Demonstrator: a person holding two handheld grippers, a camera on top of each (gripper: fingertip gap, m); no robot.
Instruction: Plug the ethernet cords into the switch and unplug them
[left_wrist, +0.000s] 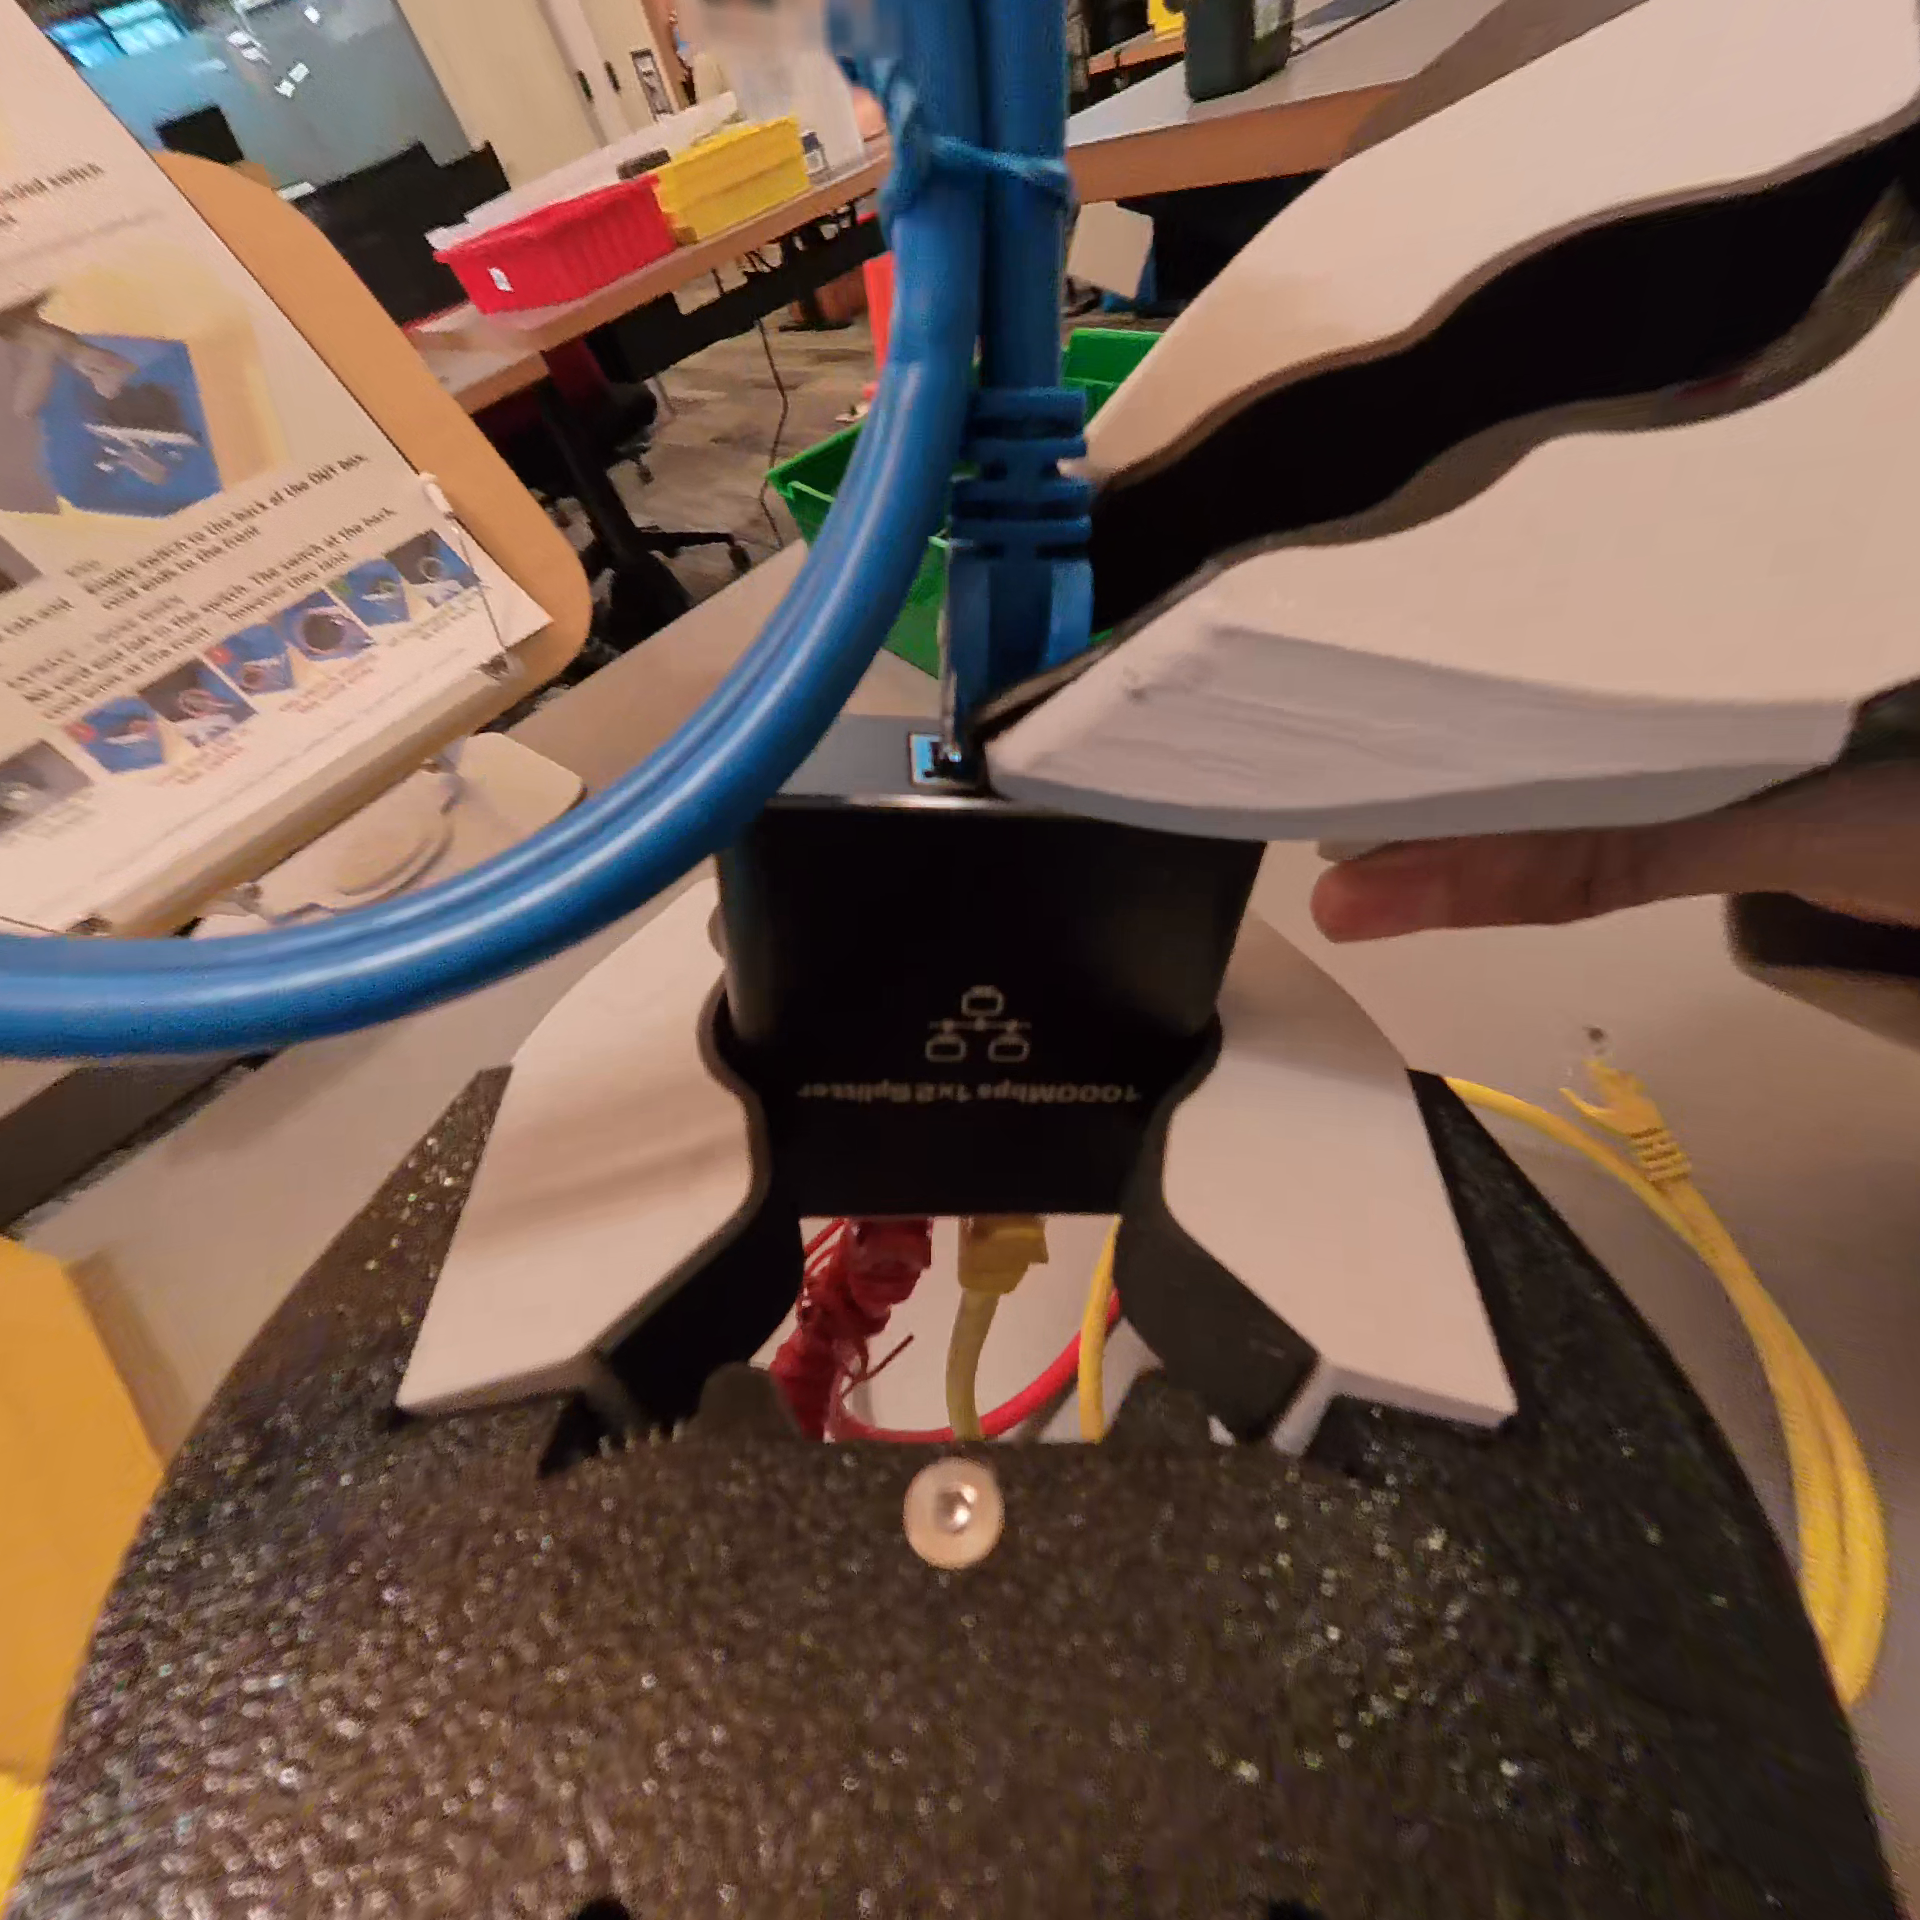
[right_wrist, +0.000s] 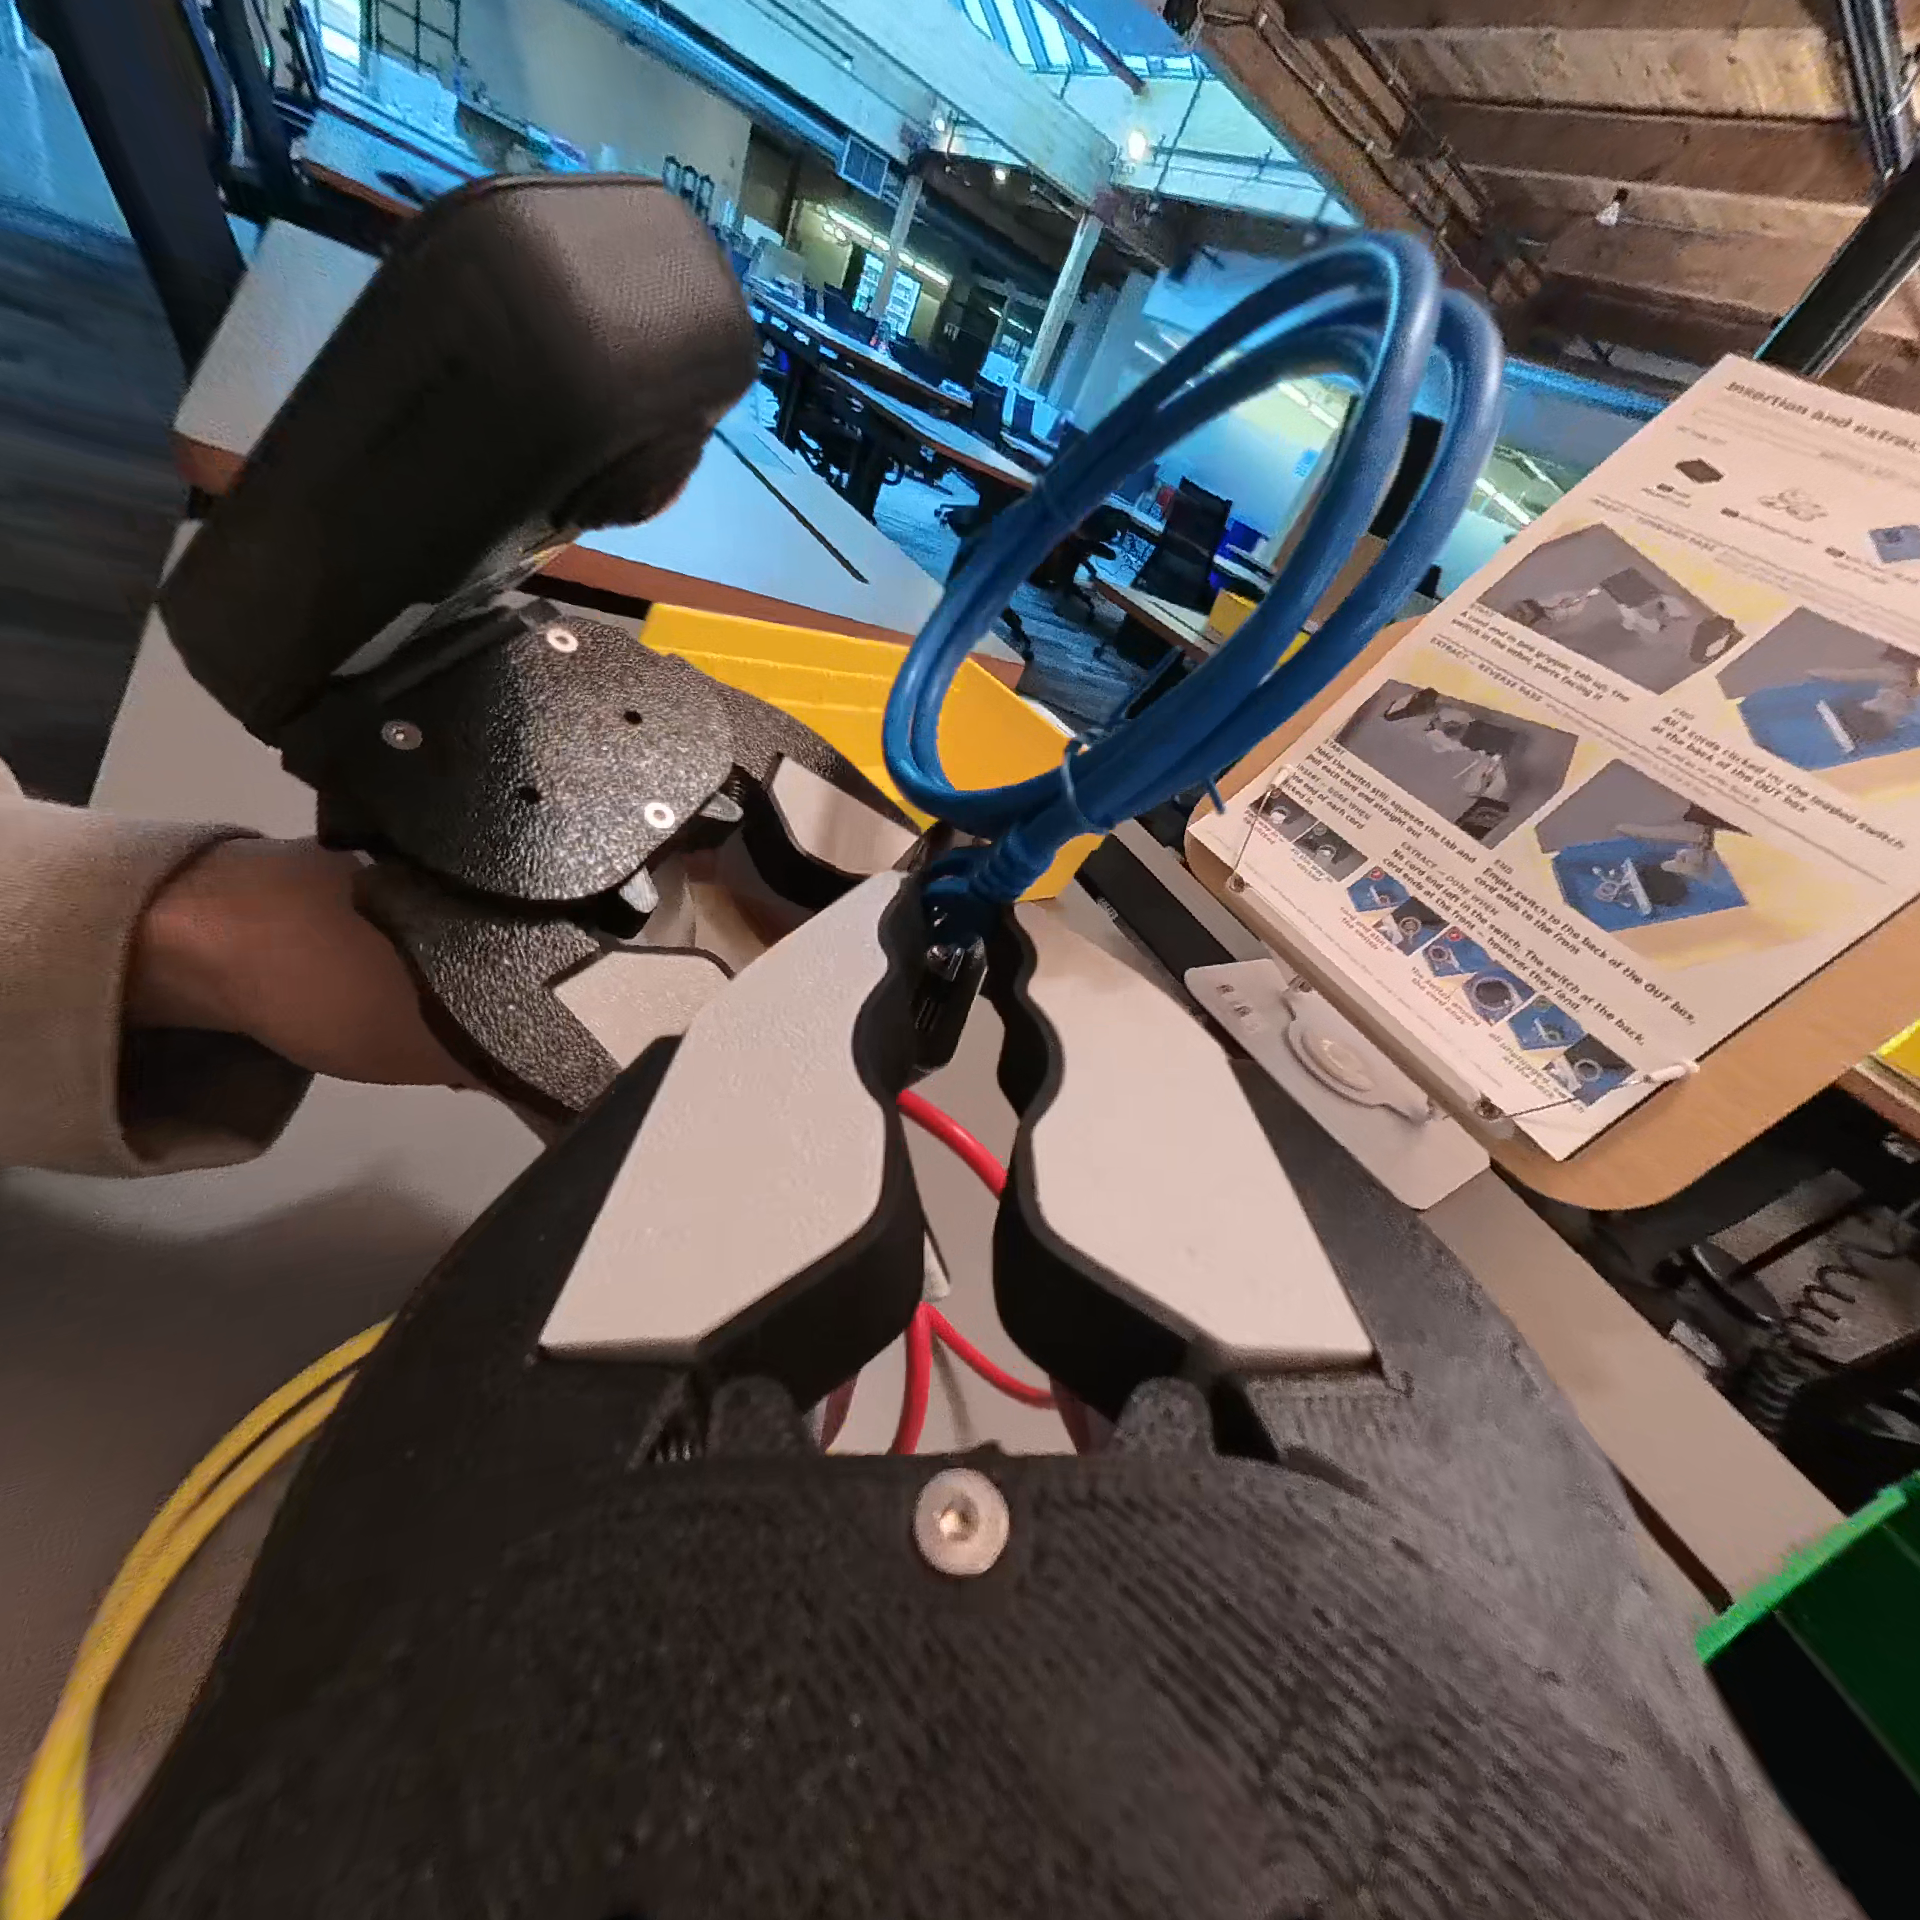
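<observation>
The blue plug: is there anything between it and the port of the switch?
Nothing visible. The blue plug, held by the right gripper, has its tip already at the port on the switch, which the left gripper clamps.

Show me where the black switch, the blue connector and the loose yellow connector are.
black switch (left_wrist: 987, 997), left wrist view, top face.
blue connector (left_wrist: 1023, 499), left wrist view, ribbed boot.
loose yellow connector (left_wrist: 1636, 1127), left wrist view, plug body.

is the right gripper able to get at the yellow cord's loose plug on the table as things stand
Probably not yet. The right gripper is shut on the blue cord's plug at the switch, which the left gripper holds. The yellow plug lies in the open; nothing covers it.
</observation>
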